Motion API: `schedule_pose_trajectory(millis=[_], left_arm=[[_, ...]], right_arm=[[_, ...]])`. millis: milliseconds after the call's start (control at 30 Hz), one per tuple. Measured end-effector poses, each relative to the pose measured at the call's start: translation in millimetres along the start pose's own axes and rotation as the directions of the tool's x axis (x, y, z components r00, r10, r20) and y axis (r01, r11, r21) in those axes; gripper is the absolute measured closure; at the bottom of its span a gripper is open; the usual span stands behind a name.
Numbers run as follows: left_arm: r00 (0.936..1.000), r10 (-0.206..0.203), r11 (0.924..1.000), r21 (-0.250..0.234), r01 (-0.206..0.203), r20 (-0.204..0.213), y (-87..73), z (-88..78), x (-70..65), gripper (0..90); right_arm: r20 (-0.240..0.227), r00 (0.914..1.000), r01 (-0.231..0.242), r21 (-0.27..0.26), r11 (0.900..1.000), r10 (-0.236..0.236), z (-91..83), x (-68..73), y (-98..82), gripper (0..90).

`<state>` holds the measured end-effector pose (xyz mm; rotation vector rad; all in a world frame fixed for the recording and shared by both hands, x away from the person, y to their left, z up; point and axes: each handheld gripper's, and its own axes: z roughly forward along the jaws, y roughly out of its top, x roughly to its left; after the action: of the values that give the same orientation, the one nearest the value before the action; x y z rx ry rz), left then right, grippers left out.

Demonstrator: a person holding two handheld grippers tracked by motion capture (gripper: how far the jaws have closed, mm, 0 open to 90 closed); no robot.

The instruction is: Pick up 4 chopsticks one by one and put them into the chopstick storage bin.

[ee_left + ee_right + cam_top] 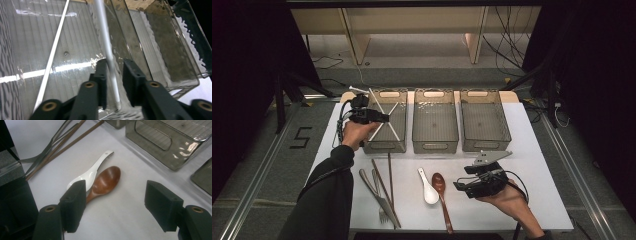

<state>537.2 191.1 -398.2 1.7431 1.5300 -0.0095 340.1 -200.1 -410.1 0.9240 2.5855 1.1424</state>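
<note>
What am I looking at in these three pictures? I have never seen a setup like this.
A person at a white table holds a hand-operated two-jaw gripper in each hand. One picture looks down from above; the other two come from cameras riding on each gripper.

The left gripper reaches over the leftmost of three smoky clear bins, with a white chopstick between its jaws; the pads stand slightly apart from it. A second white chopstick lies in that bin.

The right gripper hovers open, holding nothing, above a white spoon and a wooden spoon. Brown chopsticks and metal cutlery lie nearby.
</note>
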Motion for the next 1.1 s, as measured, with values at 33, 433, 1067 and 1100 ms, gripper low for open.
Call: schedule_pose_trajectory(millis=[33,433,1067,1100], left_arm=[[1.0000,-0.004,1.0000,0.001,0.004,-0.003,0.3,0.8,-0.4,63.8],[0.9992,0.033,0.9995,-0.004,-0.033,0.024,-0.3,-11.3,-10.1,42.2],[0.9871,0.157,0.9874,0.013,-0.158,0.031,-56.2,-60.6,-41.0,22.5],[0.9864,0.162,0.9865,0.018,-0.163,0.029,-60.4,-60.5,-42.1,22.0]], right_arm=[[0.000,1.0000,-0.004,0.000,1.000,0.004,-0.3,0.0,0.0,34.7],[0.003,1.0000,-0.006,-0.002,1.000,0.006,-1.4,-0.8,-0.7,34.7],[0.015,0.9997,-0.019,0.004,1.000,0.019,-1.7,0.5,-4.1,34.4],[0.016,0.9997,-0.020,0.002,1.000,0.020,-1.7,0.9,-4.3,34.3]])
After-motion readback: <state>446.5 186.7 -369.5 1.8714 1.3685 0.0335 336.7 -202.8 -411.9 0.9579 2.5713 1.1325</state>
